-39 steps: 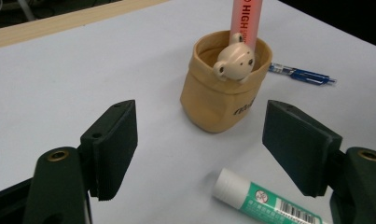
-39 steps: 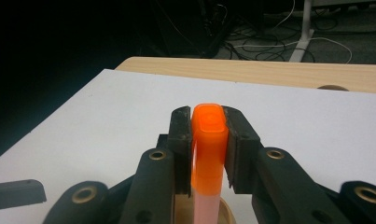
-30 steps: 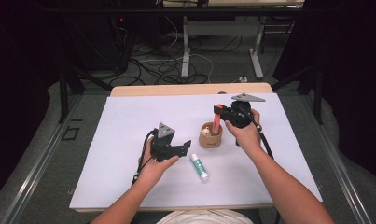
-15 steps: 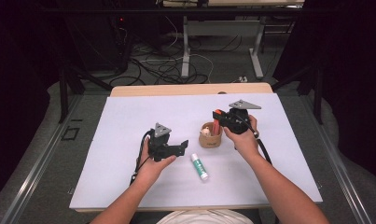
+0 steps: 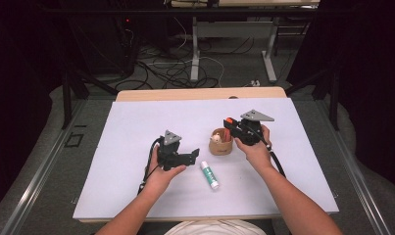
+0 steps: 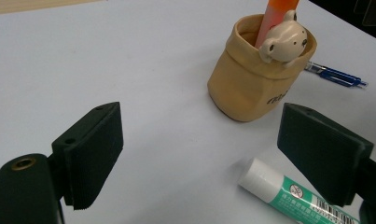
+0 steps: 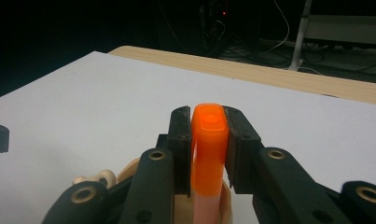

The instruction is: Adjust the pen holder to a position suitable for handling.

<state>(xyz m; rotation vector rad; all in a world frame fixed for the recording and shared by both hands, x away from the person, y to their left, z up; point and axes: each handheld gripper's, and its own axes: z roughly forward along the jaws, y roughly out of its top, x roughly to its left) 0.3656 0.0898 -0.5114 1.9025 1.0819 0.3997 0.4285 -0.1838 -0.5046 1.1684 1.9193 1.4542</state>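
My right claw [image 7: 209, 154] pinches the orange marker [image 7: 208, 154], upright, its lower end already inside the tan cup [image 5: 220, 143]. My left claw [image 6: 223, 154], spread wide, hovers nearer the glue stick [image 5: 209, 175] lying lengthwise just ahead.

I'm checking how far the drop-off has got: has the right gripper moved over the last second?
Yes. In the high view the right gripper, shut on the orange marker, has come down and toward the person, closer to the bear cup.
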